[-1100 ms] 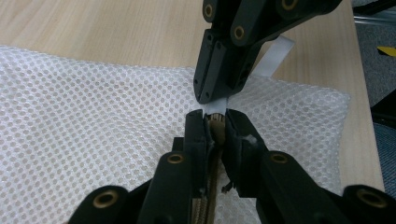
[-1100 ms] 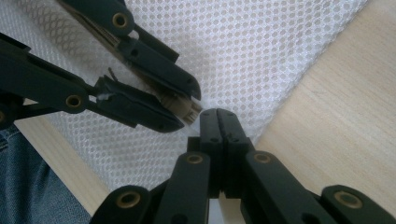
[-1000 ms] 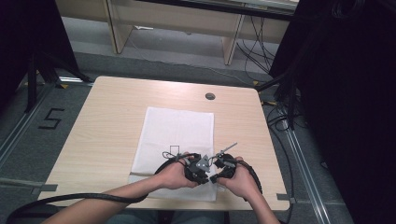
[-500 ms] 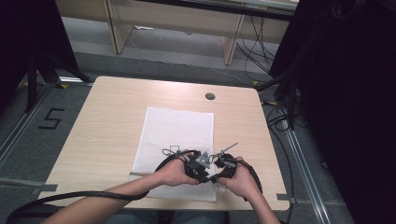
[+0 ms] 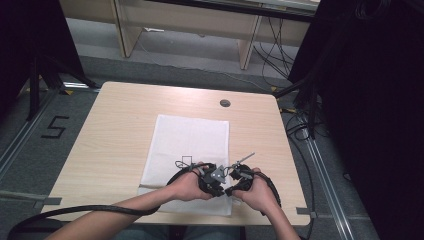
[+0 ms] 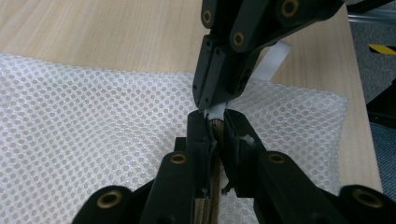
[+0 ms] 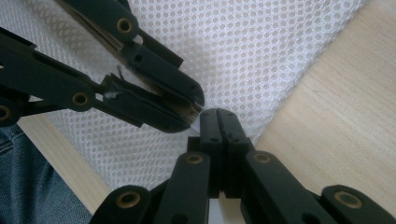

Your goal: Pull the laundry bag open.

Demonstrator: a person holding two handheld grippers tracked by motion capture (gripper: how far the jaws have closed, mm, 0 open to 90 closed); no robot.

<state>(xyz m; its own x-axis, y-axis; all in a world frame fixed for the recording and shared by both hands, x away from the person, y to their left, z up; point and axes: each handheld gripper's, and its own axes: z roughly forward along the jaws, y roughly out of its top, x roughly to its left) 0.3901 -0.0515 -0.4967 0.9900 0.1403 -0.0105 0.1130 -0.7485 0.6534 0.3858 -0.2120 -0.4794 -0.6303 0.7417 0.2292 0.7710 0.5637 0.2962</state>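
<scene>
High view: both hands sit at the table's (image 5: 120, 125) 6 o'clock edge, grippers tip to tip over the near edge of the white mesh (image 5: 190, 137). What's pinched is too small to tell there.

L gripper (image 6: 215, 123) view fills that in. Its jaws are clenched on a tan strip (image 6: 212, 186) that runs down between them, and they've just been closing further on it. R gripper (image 6: 210, 100) drops in from 12 o'clock, tip nearly touching the L tip, and it nips a white tab (image 6: 275, 60) whose free end sticks out toward 1 o'clock. Mesh lies under both, w/ bare wood at 12 and 3 o'clock.

R gripper view gives the reverse angle. Its own jaws are pressed tight together, w/ just a white sliver at the tip, so the tab is hardly seen. The L gripper comes in from 10 o'clock w/ the tan strip's edge showing betw. its jaws. This view also has blue denim (image 7: 28, 186) at 8 o'clock, off the table edge.

Vs. the earlier high-view frames: hands, grippers and mesh are in the same spots — no shift I can make out.
</scene>
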